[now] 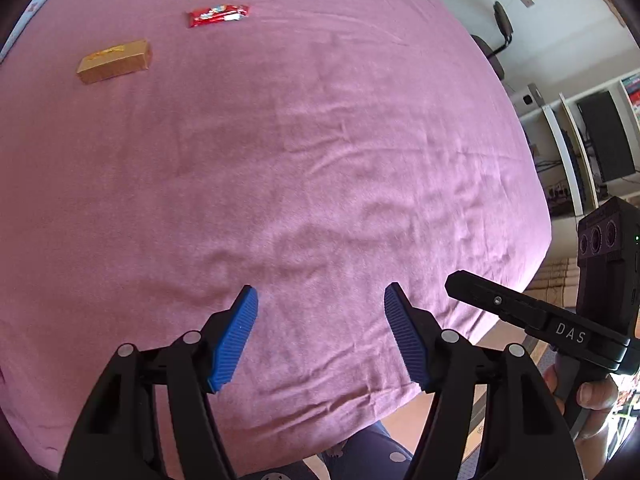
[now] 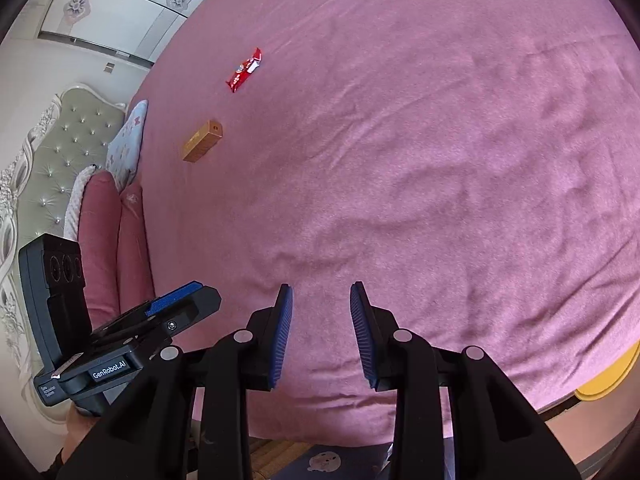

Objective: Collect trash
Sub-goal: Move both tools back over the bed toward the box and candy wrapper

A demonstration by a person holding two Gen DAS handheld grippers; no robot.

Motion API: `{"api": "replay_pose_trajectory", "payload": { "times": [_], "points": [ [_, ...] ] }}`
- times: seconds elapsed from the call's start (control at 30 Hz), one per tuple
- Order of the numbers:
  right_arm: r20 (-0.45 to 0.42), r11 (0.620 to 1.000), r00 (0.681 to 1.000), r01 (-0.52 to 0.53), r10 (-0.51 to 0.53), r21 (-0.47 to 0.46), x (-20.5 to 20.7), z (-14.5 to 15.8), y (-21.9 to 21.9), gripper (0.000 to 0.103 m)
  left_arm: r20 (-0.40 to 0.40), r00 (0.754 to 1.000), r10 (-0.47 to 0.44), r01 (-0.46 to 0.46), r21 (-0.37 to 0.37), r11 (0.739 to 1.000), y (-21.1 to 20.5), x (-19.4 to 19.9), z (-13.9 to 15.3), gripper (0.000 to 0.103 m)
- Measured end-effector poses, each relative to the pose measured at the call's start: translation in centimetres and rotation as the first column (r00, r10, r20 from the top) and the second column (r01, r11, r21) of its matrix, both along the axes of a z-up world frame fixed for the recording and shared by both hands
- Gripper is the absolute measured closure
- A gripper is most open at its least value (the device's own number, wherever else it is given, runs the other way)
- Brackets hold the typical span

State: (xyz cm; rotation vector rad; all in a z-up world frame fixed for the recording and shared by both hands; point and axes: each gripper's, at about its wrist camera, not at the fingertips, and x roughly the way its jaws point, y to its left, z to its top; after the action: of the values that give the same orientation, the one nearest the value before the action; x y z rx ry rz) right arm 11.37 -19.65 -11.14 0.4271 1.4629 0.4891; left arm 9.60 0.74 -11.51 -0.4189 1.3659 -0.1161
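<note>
Left claw: your left claw (image 1: 320, 300) hangs over the near edge of the bed with its blue pads (image 1: 234, 340) spread wide apart and nothing between them.
Right claw: your right claw (image 2: 321, 296) sits just to the right of the left one, over the same near edge; its pads (image 2: 282, 332) are apart too, with a narrower gap, and hold nothing.
Side views: from the left camera you see the right claw's black body (image 1: 536, 314) close on the right, marked "DAS", with your hand (image 1: 592, 396) under it. From the right camera the left claw (image 2: 176, 304) shows close on the left.
Bedsheet: straight under and ahead of both claws lies a wrinkled pink sheet (image 1: 320, 160), with bare cloth all the way out to the trash.
Gold box: a small gold-brown box (image 1: 115, 61) lies flat on the sheet, far ahead and to the left of both claws, well apart from them.
Red wrapper: a red snack wrapper (image 1: 218, 15) lies flat a little beyond the box and to its right, near it but not touching.
Pillows: beyond the box, left of your right claw, pillows (image 2: 128, 140) lean by a tufted headboard (image 2: 60, 152).
Yellow thing: low to the right of your right claw, a yellow shape (image 2: 612, 376) pokes out past the bed's edge; you cannot tell what it is.
</note>
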Motion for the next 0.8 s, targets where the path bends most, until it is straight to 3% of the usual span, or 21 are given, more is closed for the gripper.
{"api": "replay_pose_trajectory", "payload": {
  "times": [0.2,0.33,0.4,0.53,0.8],
  "points": [
    [0.021,0.994,0.994,-0.106,0.106,-0.018,6.4,-0.2,6.6,0.072,0.028,0.985,0.172,-0.172,0.002,0.985,7.1,3.5,0.1,0.035],
    [0.026,0.988,0.987,-0.156,0.156,-0.014,11.2,-0.5,10.2,0.072,0.008,0.962,0.272,-0.272,0.048,0.961,10.7,6.5,-1.2,0.035],
    [0.026,0.983,0.983,-0.182,0.182,-0.019,13.5,-1.0,11.8,0.072,-0.008,0.945,0.327,-0.327,0.035,0.945,12.6,8.2,-2.2,0.035],
    [0.011,0.977,0.977,-0.212,0.212,-0.012,18.2,-2.6,14.5,0.072,-0.032,0.897,0.442,-0.441,0.018,0.897,16.4,11.7,-4.0,0.035],
    [-0.002,0.964,0.964,-0.264,0.264,-0.037,25.6,-6.8,19.0,0.071,-0.082,0.759,0.646,-0.646,0.026,0.763,23.3,18.2,-8.4,0.035]
  ]
}}
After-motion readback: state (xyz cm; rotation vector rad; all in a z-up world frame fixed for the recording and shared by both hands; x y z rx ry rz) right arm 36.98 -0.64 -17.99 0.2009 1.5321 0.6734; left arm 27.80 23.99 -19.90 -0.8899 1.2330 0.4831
